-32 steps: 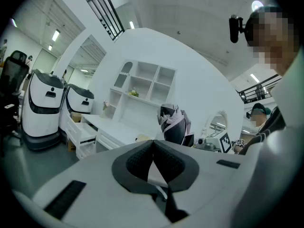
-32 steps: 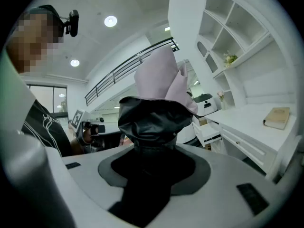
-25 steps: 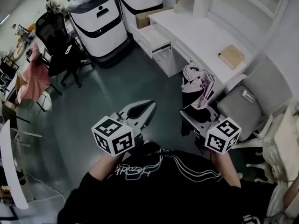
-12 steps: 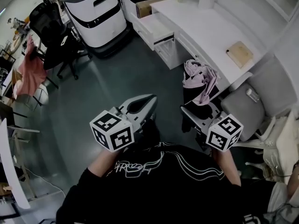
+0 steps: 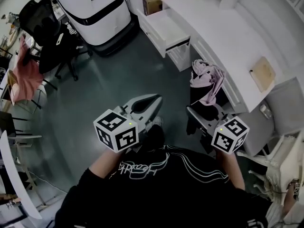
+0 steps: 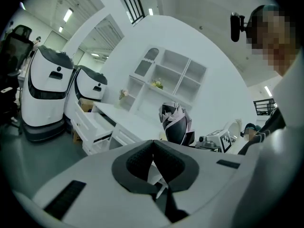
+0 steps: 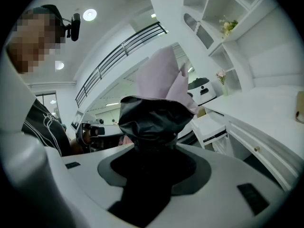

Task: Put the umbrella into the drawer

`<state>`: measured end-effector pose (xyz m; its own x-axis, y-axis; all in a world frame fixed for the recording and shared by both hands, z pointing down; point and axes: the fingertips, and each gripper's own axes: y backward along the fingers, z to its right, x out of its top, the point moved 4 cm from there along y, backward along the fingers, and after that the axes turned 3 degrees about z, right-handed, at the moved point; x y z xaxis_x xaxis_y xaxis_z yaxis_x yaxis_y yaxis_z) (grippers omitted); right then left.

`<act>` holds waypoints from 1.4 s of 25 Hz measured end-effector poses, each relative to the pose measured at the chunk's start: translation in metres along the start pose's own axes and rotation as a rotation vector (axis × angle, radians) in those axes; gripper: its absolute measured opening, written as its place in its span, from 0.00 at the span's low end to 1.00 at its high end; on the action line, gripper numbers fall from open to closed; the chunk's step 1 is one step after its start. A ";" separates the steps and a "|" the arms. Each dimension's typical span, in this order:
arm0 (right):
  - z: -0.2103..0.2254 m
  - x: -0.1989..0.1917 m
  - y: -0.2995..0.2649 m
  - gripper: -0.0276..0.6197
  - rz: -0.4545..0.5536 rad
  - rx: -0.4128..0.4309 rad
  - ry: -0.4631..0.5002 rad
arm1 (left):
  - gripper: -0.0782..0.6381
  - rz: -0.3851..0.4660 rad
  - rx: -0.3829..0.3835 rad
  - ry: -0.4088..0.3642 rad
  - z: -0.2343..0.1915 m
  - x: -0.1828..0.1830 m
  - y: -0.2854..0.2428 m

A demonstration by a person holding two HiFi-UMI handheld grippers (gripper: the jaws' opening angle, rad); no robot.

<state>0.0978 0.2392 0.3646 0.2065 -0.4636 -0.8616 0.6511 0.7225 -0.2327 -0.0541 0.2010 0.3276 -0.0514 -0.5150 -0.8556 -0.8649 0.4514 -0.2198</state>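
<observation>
At centre right of the head view, the umbrella (image 5: 205, 82) stands clamped in the right gripper (image 5: 199, 114), the left gripper (image 5: 154, 99) pinched together and empty, while the open drawer (image 5: 166, 30) at upper centre has drawn nearer, so the drop-in looks close.

1. We count two grippers, the left gripper (image 5: 153, 101) and the right gripper (image 5: 197, 112).
2. We count two marker cubes, the left cube (image 5: 116, 129) and the right cube (image 5: 230, 134), one on each gripper.
3. We see one umbrella (image 5: 207, 77), pink and black.
4. We see one white desk (image 5: 223, 27), with one drawer (image 5: 166, 28) standing open.
5. We make out two white-and-black machines (image 5: 95, 8) side by side.
6. We find one cardboard box (image 5: 159, 1).
7. We note one tan board (image 5: 262, 73) on the desk.
8. We count one black office chair (image 5: 45, 25) and one grey chair (image 5: 285, 103).
</observation>
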 end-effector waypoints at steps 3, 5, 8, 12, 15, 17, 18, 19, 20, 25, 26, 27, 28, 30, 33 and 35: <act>0.040 0.032 -0.059 0.36 -0.023 -0.011 -0.016 | 0.14 -0.024 -0.003 0.024 -0.062 0.033 -0.035; 0.062 0.053 -0.095 0.36 -0.032 -0.022 -0.022 | 0.14 -0.026 -0.009 0.028 -0.099 0.056 -0.055; 0.090 0.078 -0.144 0.36 -0.048 -0.047 -0.034 | 0.14 -0.024 -0.017 0.021 -0.148 0.087 -0.080; 0.117 0.103 -0.191 0.36 -0.066 -0.071 -0.020 | 0.14 -0.031 -0.029 0.012 -0.195 0.117 -0.102; 0.144 0.119 -0.216 0.36 -0.077 -0.086 -0.018 | 0.14 -0.045 -0.017 0.032 -0.224 0.130 -0.123; 0.160 0.126 -0.227 0.36 -0.082 -0.093 -0.011 | 0.14 -0.049 -0.006 0.038 -0.236 0.134 -0.136; 0.168 0.128 -0.231 0.36 -0.082 -0.096 -0.007 | 0.14 -0.047 -0.001 0.037 -0.241 0.136 -0.140; 0.175 0.132 -0.237 0.36 -0.082 -0.099 -0.005 | 0.14 -0.044 0.004 0.038 -0.247 0.138 -0.145; 0.185 0.136 -0.245 0.36 -0.085 -0.101 -0.004 | 0.14 -0.043 0.010 0.044 -0.254 0.140 -0.150; 0.249 0.166 -0.303 0.36 -0.115 -0.105 0.014 | 0.14 -0.057 0.048 0.086 -0.307 0.161 -0.195; 0.262 0.171 -0.315 0.36 -0.123 -0.103 0.013 | 0.14 -0.061 0.056 0.088 -0.317 0.166 -0.206; 0.275 0.176 -0.326 0.36 -0.131 -0.099 0.009 | 0.14 -0.065 0.064 0.091 -0.327 0.171 -0.216; 0.288 0.181 -0.338 0.36 -0.141 -0.095 0.005 | 0.14 -0.067 0.069 0.097 -0.337 0.176 -0.227; 0.314 0.190 -0.364 0.36 -0.166 -0.091 -0.001 | 0.14 -0.072 0.075 0.108 -0.356 0.186 -0.248; 0.350 0.196 -0.403 0.36 -0.214 -0.095 0.009 | 0.14 -0.079 0.093 0.124 -0.388 0.198 -0.274; 0.374 0.197 -0.430 0.36 -0.249 -0.102 0.025 | 0.14 -0.078 0.110 0.139 -0.410 0.204 -0.286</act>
<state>0.1319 -0.3541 0.4640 0.0299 -0.6215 -0.7829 0.6025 0.6361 -0.4820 -0.0217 -0.3317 0.4084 -0.0612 -0.6442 -0.7624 -0.8097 0.4787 -0.3396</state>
